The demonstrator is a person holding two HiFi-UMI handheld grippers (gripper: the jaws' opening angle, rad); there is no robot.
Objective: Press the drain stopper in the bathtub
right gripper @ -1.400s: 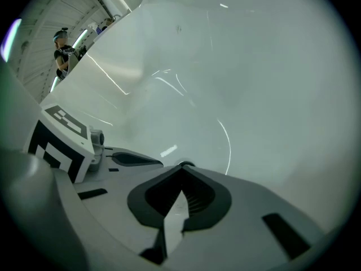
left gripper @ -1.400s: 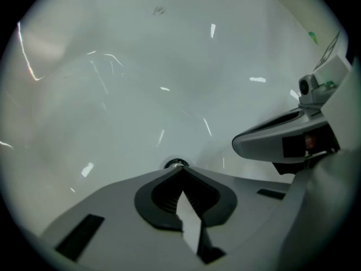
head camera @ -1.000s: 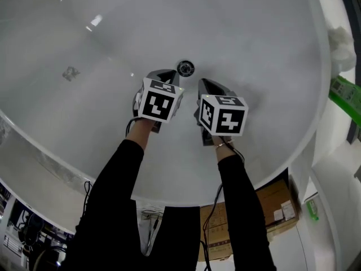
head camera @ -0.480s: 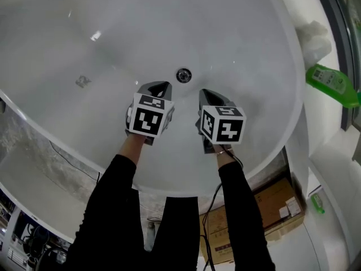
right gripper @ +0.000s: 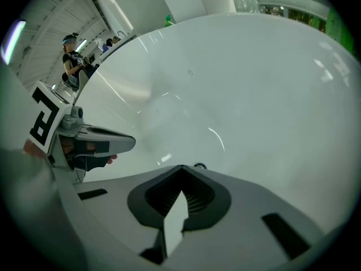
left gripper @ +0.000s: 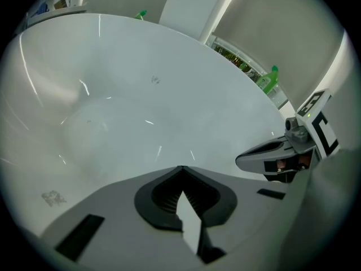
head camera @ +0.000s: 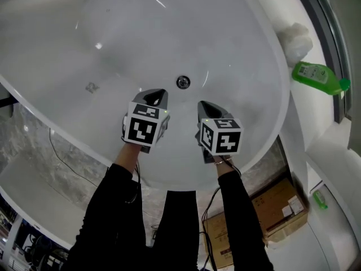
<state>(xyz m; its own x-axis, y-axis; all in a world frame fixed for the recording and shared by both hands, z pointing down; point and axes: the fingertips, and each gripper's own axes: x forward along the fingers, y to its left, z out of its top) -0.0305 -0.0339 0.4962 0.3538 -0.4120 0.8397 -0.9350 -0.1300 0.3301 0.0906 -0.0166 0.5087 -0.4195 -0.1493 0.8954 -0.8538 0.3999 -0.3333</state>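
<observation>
The small round chrome drain stopper point(head camera: 183, 82) sits in the floor of the white bathtub point(head camera: 113, 44). Both grippers hover over the tub's near side with nothing between their jaws. My left gripper point(head camera: 157, 95) is shut, its tip a short way left of and nearer than the stopper. My right gripper point(head camera: 203, 105) is also shut, just right of and nearer than the stopper. In the right gripper view the stopper point(right gripper: 199, 166) peeks over the closed jaw tips point(right gripper: 181, 168). The left gripper view shows its closed tips point(left gripper: 180, 169) and bare tub wall; the stopper is hidden.
A green bottle point(head camera: 316, 77) lies on the ledge at the right, beside a white bundle point(head camera: 293, 38). A cardboard box point(head camera: 271, 213) and cables sit on the floor below the tub's near rim point(head camera: 186, 182). A person stands far off in the right gripper view.
Both grippers have drawn back from the stopper toward the tub's near rim, and the view has widened. Both jaws stay shut.
</observation>
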